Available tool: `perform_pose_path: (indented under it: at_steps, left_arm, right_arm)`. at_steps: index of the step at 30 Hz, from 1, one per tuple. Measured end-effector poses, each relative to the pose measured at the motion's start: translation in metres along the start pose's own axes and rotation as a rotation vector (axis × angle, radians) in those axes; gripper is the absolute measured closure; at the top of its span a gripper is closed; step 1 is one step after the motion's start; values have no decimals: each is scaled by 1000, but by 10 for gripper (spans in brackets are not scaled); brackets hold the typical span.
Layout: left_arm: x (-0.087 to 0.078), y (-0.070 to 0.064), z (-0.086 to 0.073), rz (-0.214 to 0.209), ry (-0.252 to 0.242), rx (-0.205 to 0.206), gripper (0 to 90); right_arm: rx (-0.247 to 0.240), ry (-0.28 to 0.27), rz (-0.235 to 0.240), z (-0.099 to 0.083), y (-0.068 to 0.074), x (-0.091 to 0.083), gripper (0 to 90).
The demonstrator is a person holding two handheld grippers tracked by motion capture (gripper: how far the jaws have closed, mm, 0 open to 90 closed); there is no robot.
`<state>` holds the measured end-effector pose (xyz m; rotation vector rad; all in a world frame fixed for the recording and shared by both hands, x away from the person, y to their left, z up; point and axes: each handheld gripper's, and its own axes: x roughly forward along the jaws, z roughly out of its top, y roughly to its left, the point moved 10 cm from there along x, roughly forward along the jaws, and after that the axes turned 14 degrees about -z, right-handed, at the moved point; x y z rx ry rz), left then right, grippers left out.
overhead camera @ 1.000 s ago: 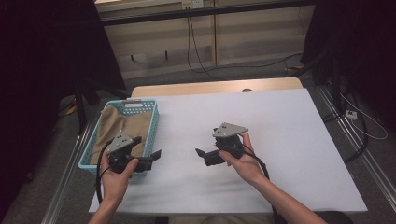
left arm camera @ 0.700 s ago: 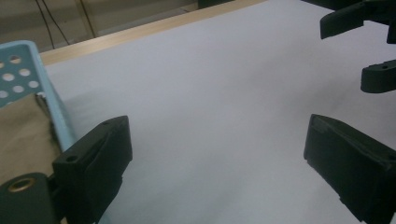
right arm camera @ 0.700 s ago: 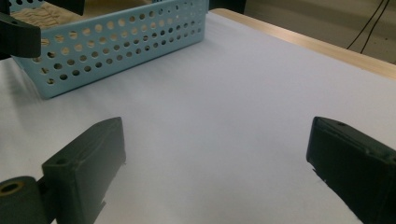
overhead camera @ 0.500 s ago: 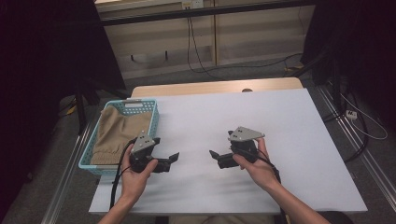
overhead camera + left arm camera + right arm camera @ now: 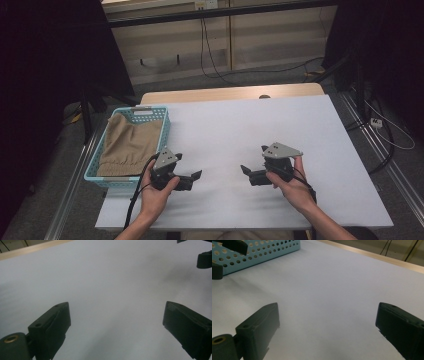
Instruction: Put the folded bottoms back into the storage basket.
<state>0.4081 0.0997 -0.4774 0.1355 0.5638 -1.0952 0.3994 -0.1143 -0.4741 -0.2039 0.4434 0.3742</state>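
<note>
High view: both claws rest low over the bare white tabletop (image 5: 300, 125), jaws apart and empty, facing each other.

The left claw (image 5: 196, 176) lies just right of the blue basket (image 5: 129, 181), which holds the folded tan cloth (image 5: 131, 142) at the tabletop's left edge; the right claw (image 5: 246, 171) is well apart from it. To fetch the cloth well, the left claw should probably rise over the near rim and pinch a free edge, not the bulk. The basket's near wall hides the cloth's lower layers; what kind of garment it is cannot be told.
</note>
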Motion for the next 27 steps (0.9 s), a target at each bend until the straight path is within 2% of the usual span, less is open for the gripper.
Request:
perform_pose_path:
  at_steps: [2,3,6,8,10,13,16,20,23,27]
  left_arm:
    - [1,-1,-1,-4,-8,-16,79]
    - [1,0,-1,-2,-5,-7,79]
    - [-2,0,-2,7,-15,-15,75]
    - [-2,0,-3,8,-13,-12,74]
    - [-3,-2,-5,4,-7,-7,74]
    - [-3,-2,-6,10,-12,-7,73]
    - [-5,-1,-8,19,-12,-12,68]
    - [-6,-2,-10,24,-17,-19,66]
    - [-6,-2,-13,31,-11,-13,63]
    - [-3,-1,-13,28,-13,-25,61]
  right_arm:
    - [10,1,-19,-6,-8,-6,53]
    - [10,1,-19,-6,-8,-6,53]
    - [22,4,-46,-14,-19,-14,53]
    - [24,6,-52,-16,-22,-16,53]
    - [32,4,-76,-22,-32,-21,53]
    - [37,4,-93,-26,-38,-25,53]
    - [48,-3,-120,-36,-46,-33,48]
    - [58,-5,-126,-44,-49,-37,47]
    - [50,-10,-123,-44,-46,-37,40]
    - [56,-11,-121,-44,-45,-36,33]
